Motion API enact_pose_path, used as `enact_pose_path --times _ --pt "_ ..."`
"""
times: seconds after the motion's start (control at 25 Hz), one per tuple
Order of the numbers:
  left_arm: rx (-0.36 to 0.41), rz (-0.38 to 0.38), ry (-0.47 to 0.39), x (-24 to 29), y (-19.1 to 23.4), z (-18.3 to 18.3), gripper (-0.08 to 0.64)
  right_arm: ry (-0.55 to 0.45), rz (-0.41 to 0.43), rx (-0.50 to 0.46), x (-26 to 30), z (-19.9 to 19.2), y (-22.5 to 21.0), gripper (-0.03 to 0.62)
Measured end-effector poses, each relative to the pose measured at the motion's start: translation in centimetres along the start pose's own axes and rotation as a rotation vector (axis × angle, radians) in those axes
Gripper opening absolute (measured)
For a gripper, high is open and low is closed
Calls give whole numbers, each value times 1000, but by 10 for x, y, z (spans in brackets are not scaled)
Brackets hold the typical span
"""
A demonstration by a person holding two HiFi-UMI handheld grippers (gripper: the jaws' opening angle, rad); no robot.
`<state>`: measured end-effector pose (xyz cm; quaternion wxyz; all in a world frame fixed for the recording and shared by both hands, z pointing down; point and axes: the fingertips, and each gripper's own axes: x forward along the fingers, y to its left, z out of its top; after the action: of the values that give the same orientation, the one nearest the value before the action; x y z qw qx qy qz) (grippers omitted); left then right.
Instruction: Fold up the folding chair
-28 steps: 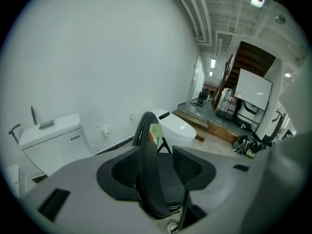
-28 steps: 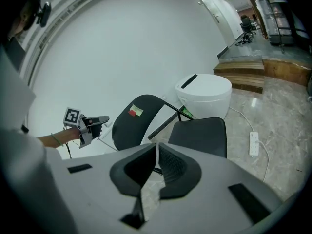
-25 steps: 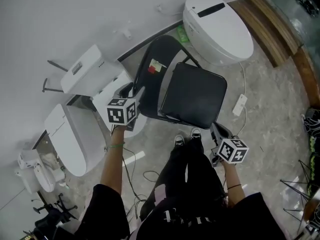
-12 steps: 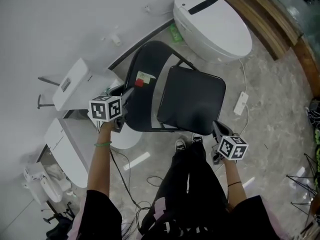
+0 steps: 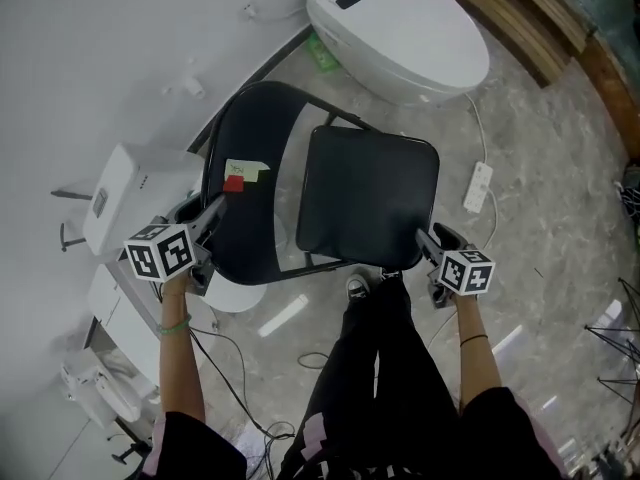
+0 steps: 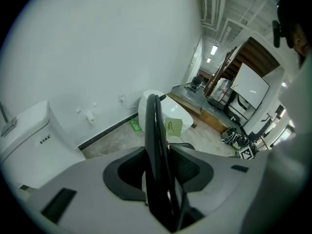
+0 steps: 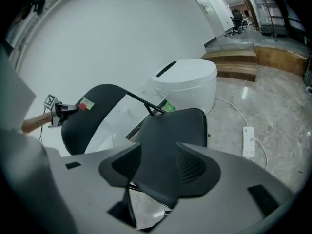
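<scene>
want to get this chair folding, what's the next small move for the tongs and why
Probably close the right tongs on the front corner of the seat: they have just been opening, and the corner sits between them ungripped. The left tongs have been closing around the backrest edge, so the seat can then swing up.

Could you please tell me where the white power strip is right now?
In the head view the power strip lies on the floor at the right, beside the folding chair's seat, with the white toilet beyond it.

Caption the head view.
From above: left tongs closing around the chair backrest, right tongs opening around its seat corner.
</scene>
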<state>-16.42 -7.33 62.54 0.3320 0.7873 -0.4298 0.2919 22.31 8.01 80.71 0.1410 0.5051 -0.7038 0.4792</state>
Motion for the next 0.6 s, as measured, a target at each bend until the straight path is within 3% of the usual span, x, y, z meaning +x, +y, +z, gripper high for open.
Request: enact_pose_path --times 0.32,0.6 --pt "71 19 40 8 1 -1 155 115 -8 57 71 -23 -94 279" --pt "93 32 28 13 -1 -2 158 199 89 98 117 -52 -142 328"
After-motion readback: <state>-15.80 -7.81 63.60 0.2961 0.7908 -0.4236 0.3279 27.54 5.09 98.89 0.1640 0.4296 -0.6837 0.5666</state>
